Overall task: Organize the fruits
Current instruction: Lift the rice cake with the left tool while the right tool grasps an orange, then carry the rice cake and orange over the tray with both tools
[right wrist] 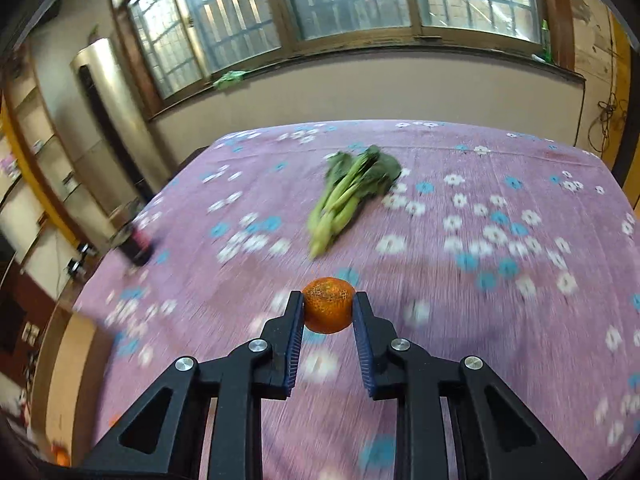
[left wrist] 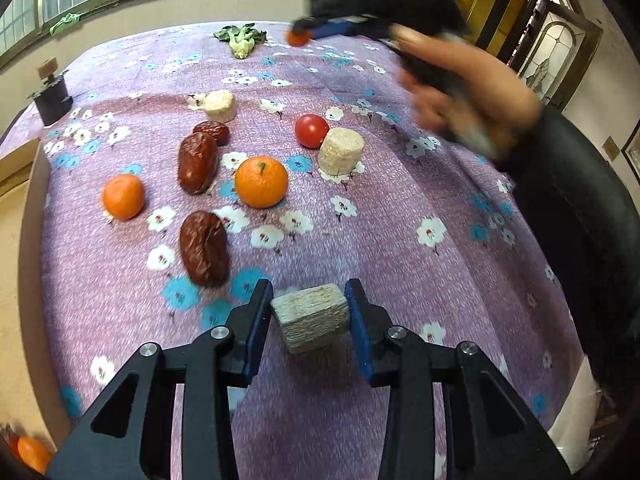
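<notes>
1. Right gripper (right wrist: 329,309): clenched on a small orange (right wrist: 329,310) pinched only at the fingertips. Risk: the round fruit sits at the very ends of the pads and may squirt forward onto the cloth if the hand swings fast; the blur suggests a quick move.
2. Left gripper (left wrist: 308,316): grasping a pale grain cake (left wrist: 309,317) held askew between its pads, clear of the tablecloth (left wrist: 400,240). Risk: the crumbly block may twist or shed under the squeeze.
3. Risk: just ahead and to the left of the left gripper lies a dried date (left wrist: 204,254); a low sweep could knock it into the fruit beyond.
4. Count, ahead of the left gripper: two loose oranges (left wrist: 261,181), one tomato (left wrist: 311,131), three dates, two more grain cakes (left wrist: 341,151); three cakes in all.
5. Further orange fruit shows at the near-left edge, count unclear.
6. One leafy green (right wrist: 352,196) lies ahead of the right gripper.
7. One dark jar (left wrist: 53,98) stands far left.
</notes>
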